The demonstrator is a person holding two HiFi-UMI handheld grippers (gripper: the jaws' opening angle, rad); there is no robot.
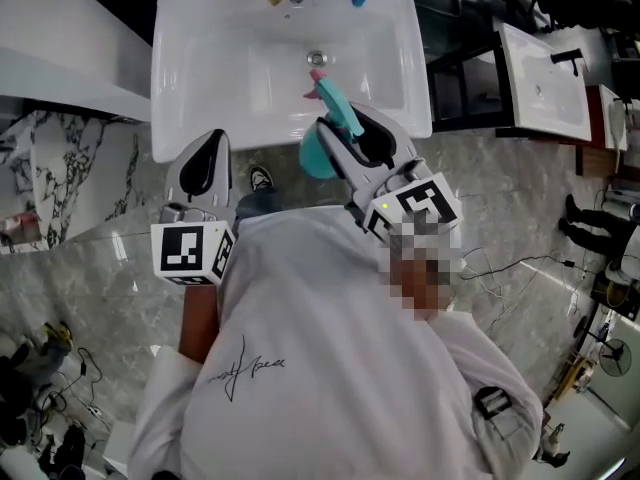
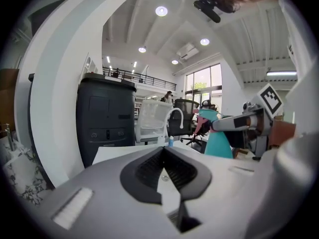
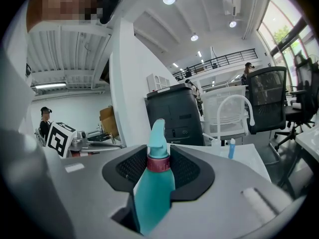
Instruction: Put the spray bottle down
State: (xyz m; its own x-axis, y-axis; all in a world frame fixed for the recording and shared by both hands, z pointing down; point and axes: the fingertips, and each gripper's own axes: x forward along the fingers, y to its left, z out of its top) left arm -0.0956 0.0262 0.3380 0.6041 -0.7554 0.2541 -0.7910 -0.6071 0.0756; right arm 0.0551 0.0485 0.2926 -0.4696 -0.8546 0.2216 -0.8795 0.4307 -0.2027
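Upright teal spray bottle (image 3: 154, 183), pink collar

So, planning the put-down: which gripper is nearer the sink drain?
Right. The right gripper, shut on the spray bottle, is just short of the drain; the left gripper is at the front rim of the sink, off to the left.

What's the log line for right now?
right claw: shut on teal spray bottle | left claw: shut, empty | white sink: ahead
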